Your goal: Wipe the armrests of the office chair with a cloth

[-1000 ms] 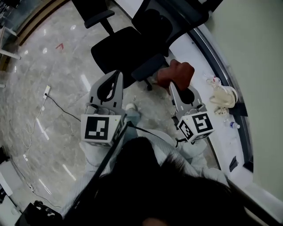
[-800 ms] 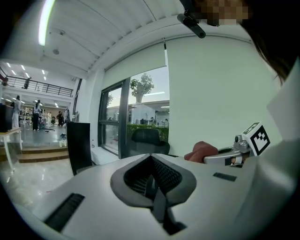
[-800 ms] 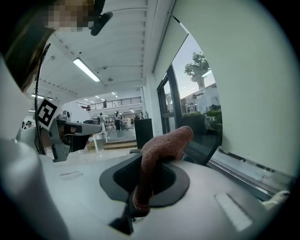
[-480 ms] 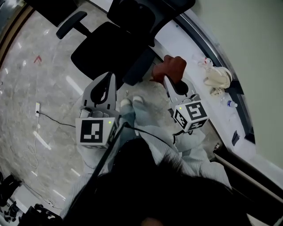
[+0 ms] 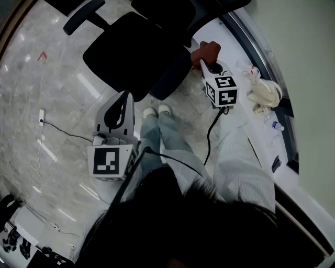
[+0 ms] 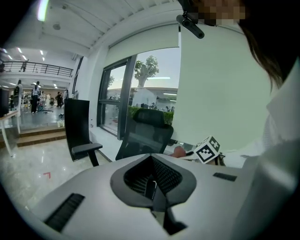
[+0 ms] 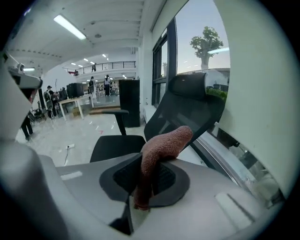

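— Over a marble floor (image 5: pixel 31 104), what has been changed?
— The right gripper (image 5: pixel 206 63) has been carried out to 1 o'clock. It is clenched on the rust cloth (image 5: pixel 208 50), just beside the office chair (image 5: pixel 125 52)'s near armrest (image 5: pixel 170 78). The left gripper (image 5: pixel 125 99), its jaws pressed together on nothing, is held at 9 o'clock.

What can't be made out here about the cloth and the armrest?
- Whether the cloth touches the near armrest: in the head view the right gripper covers the contact; in the right gripper view its own body hides the armrest.
- Chair backrest: head view, cut off by the top edge.
- White bundle: head view, too small to identify.
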The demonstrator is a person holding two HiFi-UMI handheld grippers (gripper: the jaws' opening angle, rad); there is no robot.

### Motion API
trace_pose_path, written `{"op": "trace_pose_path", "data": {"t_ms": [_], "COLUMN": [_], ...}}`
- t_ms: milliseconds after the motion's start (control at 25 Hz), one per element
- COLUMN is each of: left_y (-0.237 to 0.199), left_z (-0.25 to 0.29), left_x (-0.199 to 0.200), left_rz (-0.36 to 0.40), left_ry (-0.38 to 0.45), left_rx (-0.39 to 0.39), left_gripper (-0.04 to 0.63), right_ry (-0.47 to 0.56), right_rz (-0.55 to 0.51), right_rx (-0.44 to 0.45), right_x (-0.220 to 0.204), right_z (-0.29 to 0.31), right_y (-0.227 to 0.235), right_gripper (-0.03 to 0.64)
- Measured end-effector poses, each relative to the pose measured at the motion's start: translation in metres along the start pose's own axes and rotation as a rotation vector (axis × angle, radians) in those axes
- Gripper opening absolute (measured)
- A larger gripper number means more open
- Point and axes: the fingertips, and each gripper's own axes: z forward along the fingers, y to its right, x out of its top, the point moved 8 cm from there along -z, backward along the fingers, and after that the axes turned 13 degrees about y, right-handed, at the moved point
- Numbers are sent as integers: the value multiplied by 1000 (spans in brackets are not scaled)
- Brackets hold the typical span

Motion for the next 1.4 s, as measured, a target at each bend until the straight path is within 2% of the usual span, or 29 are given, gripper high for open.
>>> {"op": "trace_pose_path", "data": {"t_ms": [120,240,360,480,640,840,920,1000,1200,1400], "left_y": [-8,-11,-12,-14,-14,-16,-16,-16,-17,-23], "left_z": [3,4,3,7,14,14,15,17,15,13], "left_x": [-13,-19,-23,-27,-29,-32,-34,-35,-42,-47], "left_rz": [-4,-10,-31,-48,-61,-69,-68,-70,-83,-79], "left_ry": [-32,-35,-39,-47,-39,-51,-56,-59,-74,-83], "left_rx": [21,25,23,17,15,25,30,30,40,58], "left_gripper": [3,3,3,4,3,4,4,4,4,3], "right_ry": [-125,-258,-332,-346,-343,-345,-343,-334,-305,-316], "right_rz": [-51,-52,-30,-27,75,100,121,153,233,250], "right_rx": [57,223,393,493,604,700,707,676,463,264], "right_x": [-20,-43,-58,-65,-69,-80,-80,-77,-76,-73], "right_z": [42,65,62,48,21,3,5,11,48,82], "right_y": [5,-26,-74,-119,-161,-189,-184,-167,-86,-11], "right_gripper": [31,31,31,31,31,31,31,31,31,32]}}
